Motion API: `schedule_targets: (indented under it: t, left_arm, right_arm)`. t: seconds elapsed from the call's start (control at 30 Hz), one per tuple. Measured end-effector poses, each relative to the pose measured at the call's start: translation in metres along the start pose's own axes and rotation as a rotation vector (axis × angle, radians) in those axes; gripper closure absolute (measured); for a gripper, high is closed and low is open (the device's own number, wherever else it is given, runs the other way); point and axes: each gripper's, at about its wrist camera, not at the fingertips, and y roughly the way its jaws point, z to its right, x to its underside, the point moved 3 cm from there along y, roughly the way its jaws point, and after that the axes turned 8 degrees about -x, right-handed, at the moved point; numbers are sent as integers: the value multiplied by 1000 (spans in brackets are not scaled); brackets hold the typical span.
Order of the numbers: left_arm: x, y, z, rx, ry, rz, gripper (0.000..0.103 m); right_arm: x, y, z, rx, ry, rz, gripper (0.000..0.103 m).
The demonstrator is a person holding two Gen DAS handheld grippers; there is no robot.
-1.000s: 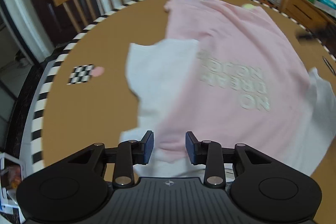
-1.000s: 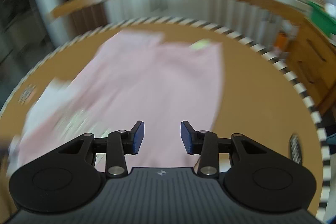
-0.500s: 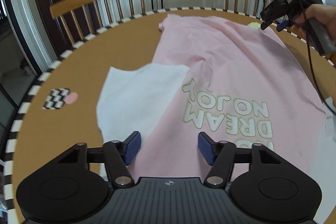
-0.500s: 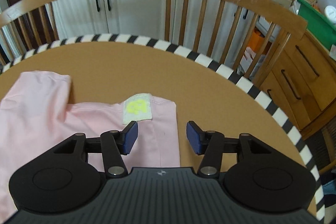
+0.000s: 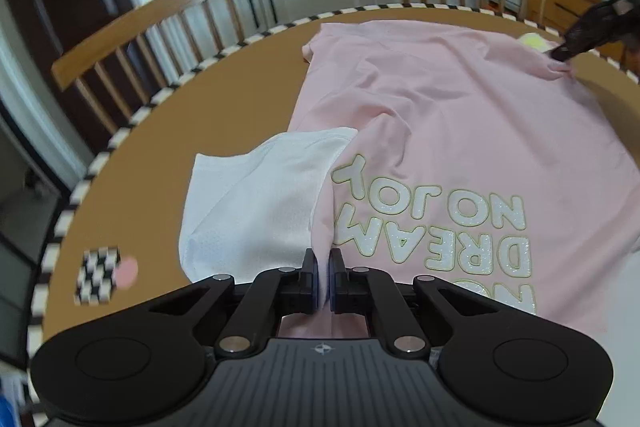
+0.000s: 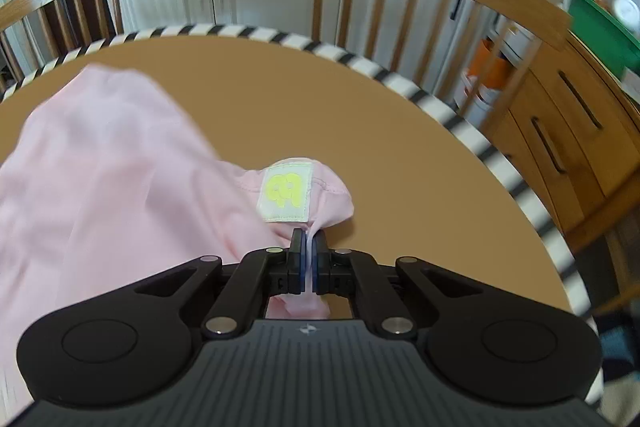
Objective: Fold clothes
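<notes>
Pink cotton t-shirt with white lettering (image 5: 460, 131) on round brown desk (image 5: 208, 123) is clamped by left tool (image 5: 323, 267) lower centre and right tool (image 6: 308, 255) near its label.

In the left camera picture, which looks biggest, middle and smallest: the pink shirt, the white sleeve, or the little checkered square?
1. Pink shirt: biggest, covering much of the table.
2. White sleeve: middle.
3. Checkered square: smallest.
The fisheye view stretches nearer things, but these gaps look too big for that to change the order.
</notes>
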Motion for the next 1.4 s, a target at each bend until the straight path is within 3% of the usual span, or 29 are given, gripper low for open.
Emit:
schedule_targets:
  t: [0.17, 0.3, 0.43, 0.57, 0.7, 0.77, 0.8, 0.83, 0.93, 1.0, 1.1, 1.23, 1.3, 1.4]
  left_arm:
    - [-25, 26, 7, -4, 209, 69, 97]
    - [-57, 59, 14, -5, 404, 112, 97]
    - [-93, 97, 30, -39, 597, 164, 97]
    - [-134, 133, 55, -74, 648, 176, 95]
    - [-170, 137, 84, -48, 605, 182, 91]
    - [-174, 117, 82, -5, 549, 212, 87]
    - [-173, 103, 77, 21, 515, 231, 79]
    - [-168, 88, 68, 45, 471, 246, 76]
    - [-138, 44, 32, 127, 309, 208, 73]
    - [-108, 26, 9, 163, 197, 137, 71]
    - [-58, 9, -11, 171, 58, 20, 66]
    - [-1, -5, -22, 164, -110, -115, 63]
    - [14, -7, -26, 156, -178, -147, 60]
    - [21, -12, -23, 124, -209, -129, 57]
  right_arm:
    - [67, -49, 4, -34, 14, -49, 101]
    - [120, -85, -19, -89, -7, -82, 101]
    - [164, -117, -66, -217, 14, -142, 101]
    - [195, -134, -139, -387, -16, -205, 101]
    - [202, -141, -200, -534, -64, -221, 99]
    - [185, -143, -183, -489, -70, -175, 96]
    - [175, -143, -173, -460, -72, -149, 91]
    - [166, -144, -162, -431, -75, -123, 80]
    - [138, -146, -129, -344, -81, -46, 68]
    - [119, -148, -108, -285, -86, 5, 65]
    - [90, -131, -74, -196, -119, 64, 50]
    - [64, -75, -43, -129, -120, 19, 49]
    - [60, -54, -34, -139, -78, -30, 48]
    - [66, -38, -32, -178, -38, -75, 59]
